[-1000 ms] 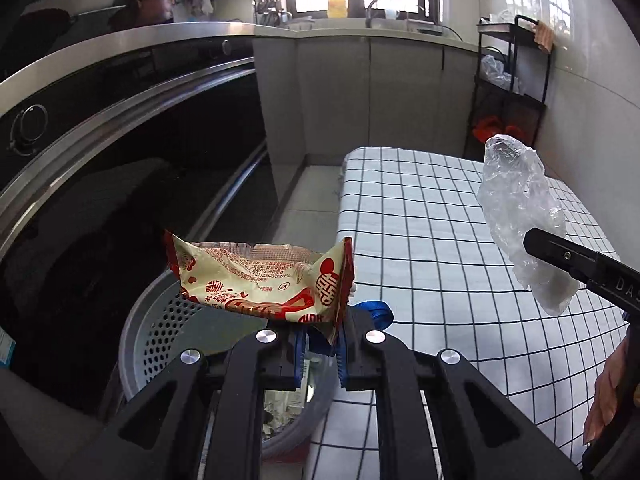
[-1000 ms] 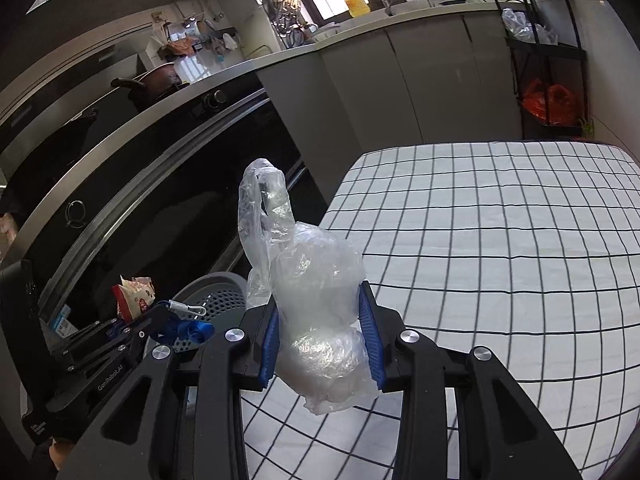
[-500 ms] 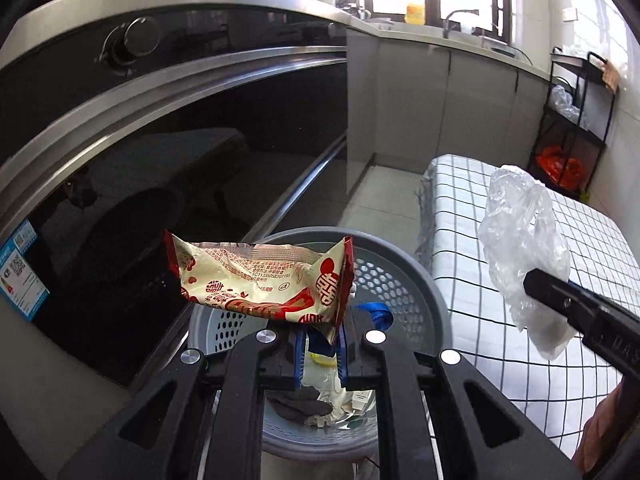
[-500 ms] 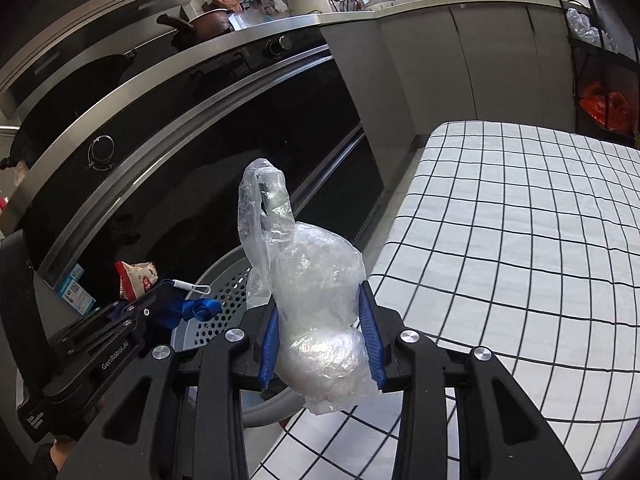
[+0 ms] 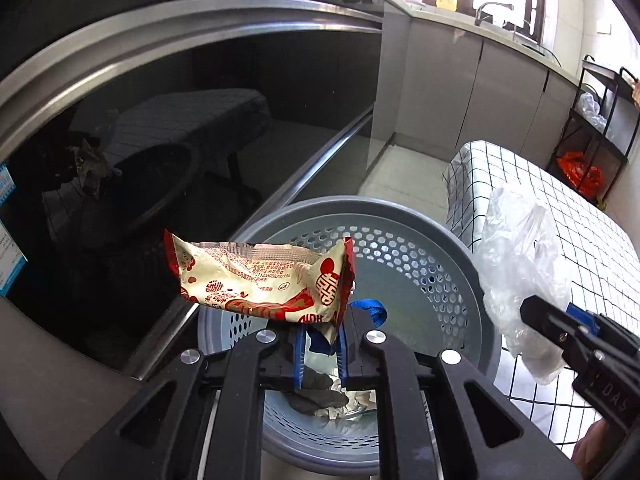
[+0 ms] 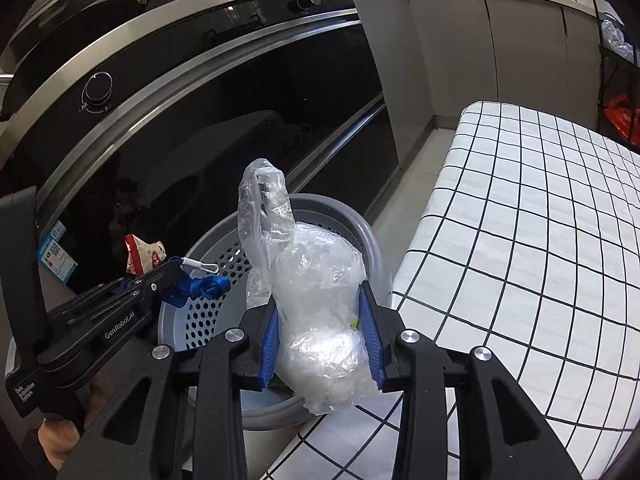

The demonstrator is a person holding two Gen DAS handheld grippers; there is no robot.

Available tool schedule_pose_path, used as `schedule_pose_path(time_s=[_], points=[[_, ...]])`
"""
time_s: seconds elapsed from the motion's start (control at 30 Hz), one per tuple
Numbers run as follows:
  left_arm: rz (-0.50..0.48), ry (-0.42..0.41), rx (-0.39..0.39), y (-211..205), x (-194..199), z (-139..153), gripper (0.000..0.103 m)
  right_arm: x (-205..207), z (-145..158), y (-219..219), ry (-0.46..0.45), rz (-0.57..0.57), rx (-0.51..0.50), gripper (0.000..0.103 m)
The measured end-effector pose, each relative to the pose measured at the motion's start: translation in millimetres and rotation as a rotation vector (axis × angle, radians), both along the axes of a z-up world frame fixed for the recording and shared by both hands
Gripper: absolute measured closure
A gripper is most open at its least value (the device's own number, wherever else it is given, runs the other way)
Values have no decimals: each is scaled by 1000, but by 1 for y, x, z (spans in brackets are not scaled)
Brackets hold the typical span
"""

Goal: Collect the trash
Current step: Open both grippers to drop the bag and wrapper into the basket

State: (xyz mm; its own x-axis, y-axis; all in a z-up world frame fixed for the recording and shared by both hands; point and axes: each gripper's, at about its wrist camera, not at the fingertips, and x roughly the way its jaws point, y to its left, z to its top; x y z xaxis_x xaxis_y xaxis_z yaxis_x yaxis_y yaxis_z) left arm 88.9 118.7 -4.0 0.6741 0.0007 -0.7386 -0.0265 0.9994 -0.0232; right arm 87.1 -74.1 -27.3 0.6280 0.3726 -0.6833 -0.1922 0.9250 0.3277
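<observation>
Now the left claw (image 5: 320, 344) pinches a red-and-cream snack wrapper (image 5: 260, 284) by one end, above the grey perforated bin (image 5: 400, 216). Beside it, the right claw (image 6: 320, 344) grips a crumpled clear plastic bag (image 6: 316, 308) over the bin's rim, next to the checked surface (image 6: 540, 240).

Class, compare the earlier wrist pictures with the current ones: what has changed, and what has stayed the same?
Both grippers swung from over the checked table to above the grey bin. Nothing released: the left gripper still pinches the snack wrapper, the right gripper still clamps the clear plastic bag.
</observation>
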Motion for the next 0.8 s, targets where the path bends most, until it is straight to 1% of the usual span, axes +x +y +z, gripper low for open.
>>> schedule_pose_path(time_s=[0.07, 0.2, 0.37, 0.5, 0.67, 0.77, 0.8], points=[[4, 18, -12, 2, 3, -4, 90, 1, -2, 5, 6, 8, -13, 68], [16, 48, 9, 1, 8, -12, 90, 1, -6, 10, 15, 16, -18, 68], [24, 63, 15, 1, 10, -16, 89, 1, -9, 15, 24, 24, -24, 68], [26, 68, 36, -1, 11, -18, 89, 4, -12, 18, 21, 30, -34, 68], [25, 77, 39, 0, 11, -20, 88, 6, -11, 17, 21, 29, -21, 67], [26, 90, 26, 2, 12, -21, 88, 7, -12, 15, 23, 24, -15, 65], [29, 92, 22, 3, 13, -21, 88, 7, -12, 14, 24, 22, -11, 60]])
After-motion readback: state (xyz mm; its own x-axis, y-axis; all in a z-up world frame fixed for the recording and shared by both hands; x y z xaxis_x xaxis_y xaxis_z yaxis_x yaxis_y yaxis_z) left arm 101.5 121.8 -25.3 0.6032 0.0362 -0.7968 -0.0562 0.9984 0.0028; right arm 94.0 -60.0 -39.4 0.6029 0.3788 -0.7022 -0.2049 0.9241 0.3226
